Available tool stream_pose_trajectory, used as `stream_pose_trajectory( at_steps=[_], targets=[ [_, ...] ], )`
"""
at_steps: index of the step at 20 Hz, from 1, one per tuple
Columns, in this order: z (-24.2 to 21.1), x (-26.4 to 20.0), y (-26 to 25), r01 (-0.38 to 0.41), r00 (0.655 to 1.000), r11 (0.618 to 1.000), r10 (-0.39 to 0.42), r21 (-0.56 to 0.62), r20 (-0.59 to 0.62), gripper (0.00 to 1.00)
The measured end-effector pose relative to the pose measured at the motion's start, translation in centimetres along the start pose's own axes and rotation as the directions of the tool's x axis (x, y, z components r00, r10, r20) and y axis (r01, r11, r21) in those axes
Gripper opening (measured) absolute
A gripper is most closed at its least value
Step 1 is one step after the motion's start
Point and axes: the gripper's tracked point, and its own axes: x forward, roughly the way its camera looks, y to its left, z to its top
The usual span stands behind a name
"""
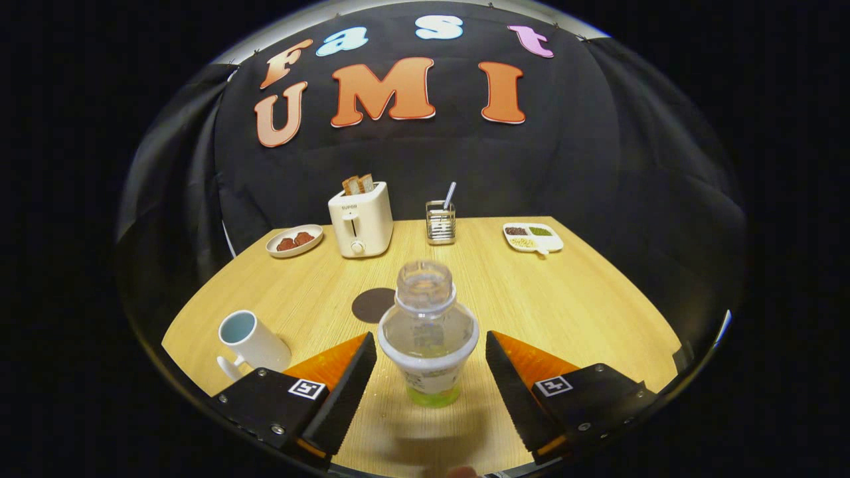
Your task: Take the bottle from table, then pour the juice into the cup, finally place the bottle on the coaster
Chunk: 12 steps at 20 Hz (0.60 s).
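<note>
Gripper [430, 372] is open, fingers spread wide, nothing clamped. Bottle [428, 332] stands upright between them at lower centre of the frame, clear gaps on both sides, neither pad touching. So we're at the approach stage, grasp not yet made.

Bottle: clear plastic, no cap on the neck, label band round the lower body, a little green juice visible at the bottom. My read: mostly empty, so light and easy to tip if one finger lands first. Thin wall will likely flex under squeeze; smooth plastic could slip. Open neck means any tilt spills early.

Where to hold: I'd take it on the labelled lower body, below the shoulder, where the wall looks straightest. Avoid the rounded shoulder and neck, since the pads would ride off. Close evenly, moderate force.

Rest of layout:
- White cup [251, 340] at lower left, just beyond the left finger, handle towards the camera, opening up.
- Dark round coaster [372, 304] on the table [564, 305] just behind and left of the bottle, partly hidden by it.
- Toaster [360, 219], small plate [294, 240], utensil holder [440, 222] and divided dish [532, 237] along the far edge, well apart from the work area.

Cup and coaster are both left of the bottle, so the pour is a short move.
</note>
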Motion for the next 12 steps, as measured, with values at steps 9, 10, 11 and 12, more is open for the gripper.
stream_pose_trajectory(
  at_steps=[9, 10, 11, 12],
  targets=[
    [-3.9, 2.1, 0.6, -0.008, 0.995, 1.0, 0.01, 0.023, -0.099, 0.9],
    [-4.1, 2.3, 0.4, -0.004, 0.995, 1.0, 0.006, 0.014, -0.098, 0.82],
    [-3.9, 1.7, 0.5, -0.002, 0.996, 1.0, 0.002, 0.008, -0.091, 0.73],
    [-3.9, 1.7, 0.6, -0.006, 0.995, 1.0, 0.006, 0.002, -0.103, 0.65]
  ],
)
